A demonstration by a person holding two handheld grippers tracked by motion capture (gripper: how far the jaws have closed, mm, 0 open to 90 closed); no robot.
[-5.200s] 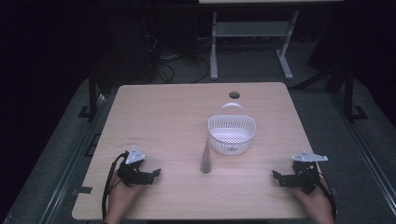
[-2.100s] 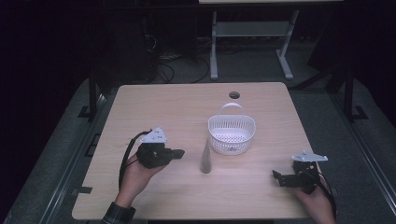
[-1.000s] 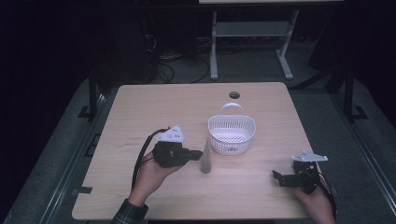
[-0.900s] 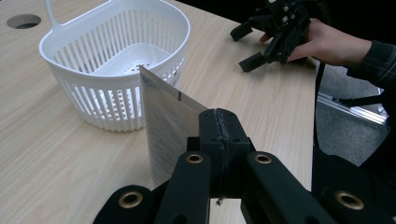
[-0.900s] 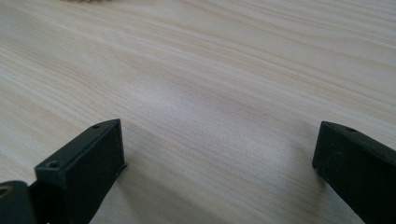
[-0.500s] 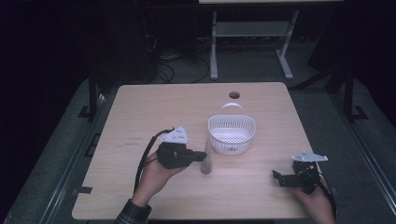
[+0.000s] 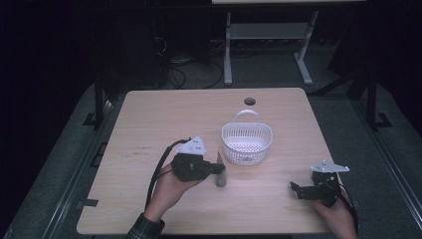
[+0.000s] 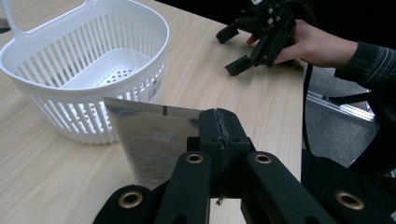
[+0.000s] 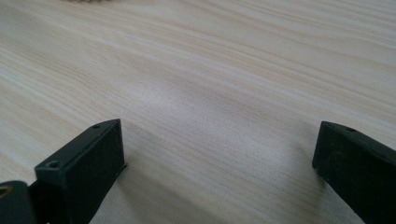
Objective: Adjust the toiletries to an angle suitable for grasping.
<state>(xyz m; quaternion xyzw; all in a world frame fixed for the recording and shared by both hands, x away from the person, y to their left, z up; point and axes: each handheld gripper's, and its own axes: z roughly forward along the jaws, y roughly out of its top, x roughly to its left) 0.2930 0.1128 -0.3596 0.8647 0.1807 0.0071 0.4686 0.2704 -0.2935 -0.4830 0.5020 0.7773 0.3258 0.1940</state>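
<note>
Left gripper (image 8: 219,135) clamped on silver foil pouch (image 8: 149,140), pouch standing upright off its tip, white slotted basket (image 8: 88,70) just beyond. Right gripper (image 7: 304,189) spread wide, nothing between, low over bare wooden table (image 9: 210,70).

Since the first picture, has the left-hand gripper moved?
Yes. The left gripper has moved right, toward the white basket, and is now shut on the silver pouch.

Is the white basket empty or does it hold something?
Empty. The left gripper view looks into the white basket and shows its bare perforated bottom; the silver pouch stands outside, beside its wall.
</note>
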